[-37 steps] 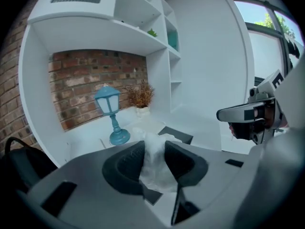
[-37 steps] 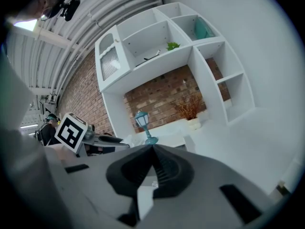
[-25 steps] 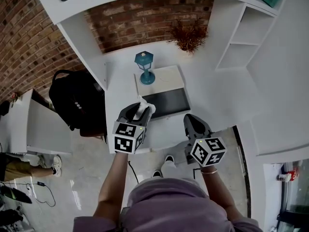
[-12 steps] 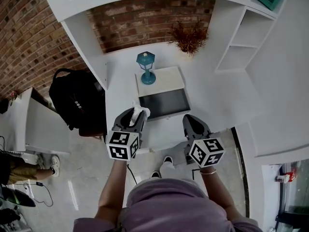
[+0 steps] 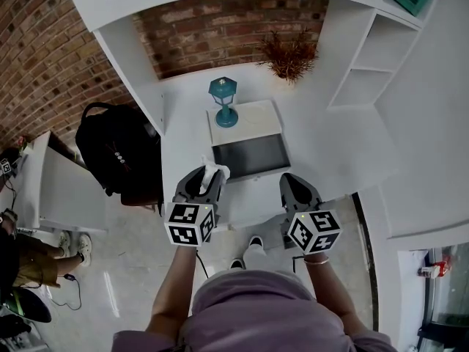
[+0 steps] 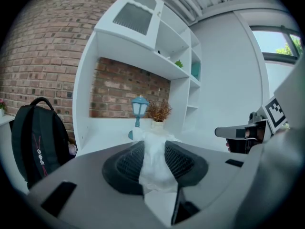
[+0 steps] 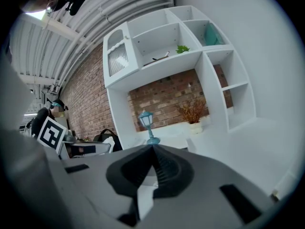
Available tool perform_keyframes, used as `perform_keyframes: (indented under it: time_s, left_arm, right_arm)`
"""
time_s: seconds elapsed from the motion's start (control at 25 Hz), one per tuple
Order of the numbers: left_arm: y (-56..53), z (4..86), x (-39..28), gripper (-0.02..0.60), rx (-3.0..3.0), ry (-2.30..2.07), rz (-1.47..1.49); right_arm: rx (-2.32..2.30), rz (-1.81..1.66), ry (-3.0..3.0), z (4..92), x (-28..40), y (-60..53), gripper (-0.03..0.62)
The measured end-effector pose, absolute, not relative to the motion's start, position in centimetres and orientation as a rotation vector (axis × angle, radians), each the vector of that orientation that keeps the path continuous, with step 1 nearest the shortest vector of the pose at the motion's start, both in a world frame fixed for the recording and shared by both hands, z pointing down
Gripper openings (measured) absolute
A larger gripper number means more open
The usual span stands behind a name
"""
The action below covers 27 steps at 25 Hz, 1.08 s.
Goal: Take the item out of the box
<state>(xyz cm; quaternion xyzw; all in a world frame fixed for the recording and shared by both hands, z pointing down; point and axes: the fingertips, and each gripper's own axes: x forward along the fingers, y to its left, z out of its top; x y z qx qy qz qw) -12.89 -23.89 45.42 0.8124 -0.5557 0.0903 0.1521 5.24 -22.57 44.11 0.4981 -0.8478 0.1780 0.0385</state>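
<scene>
My left gripper is shut on a crumpled white item, held above the desk's near edge, left of the box. In the left gripper view the white item is pinched between the two dark pads and sticks up past them. The box is open on the white desk, with a dark inside and a pale lid folded back. My right gripper hovers near the front edge to the box's right, its jaws pressed together with nothing between them.
A teal lantern stands on the lid's far left corner. A dried plant sits at the back by the brick wall. A white shelf unit rises on the right. A black backpack leans left of the desk.
My left gripper with the white item has drawn back toward me and a little left, away from the box. The right gripper has barely moved.
</scene>
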Motion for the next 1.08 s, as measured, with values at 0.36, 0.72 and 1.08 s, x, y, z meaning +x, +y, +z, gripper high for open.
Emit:
perform_keyframes:
  time_s: [0.36, 0.72, 1.08]
  left_arm:
    - [-23.89, 45.37, -12.66, 0.138, 2.324, -1.601, 0.246]
    - [-23.96, 45.50, -12.67, 0.138, 2.314, -1.597, 0.237]
    - [-24.41, 45.58, -12.25, 0.139, 2.314, -1.594, 0.234]
  right_arm:
    - [1.523, 0.530, -2.610, 43.93, 5.27, -22.83, 0.002]
    - [1.521, 0.526, -2.607, 44.01, 5.17, -22.94, 0.002]
    - [1.524, 0.530, -2.604, 44.21, 5.47, -23.25, 0.002]
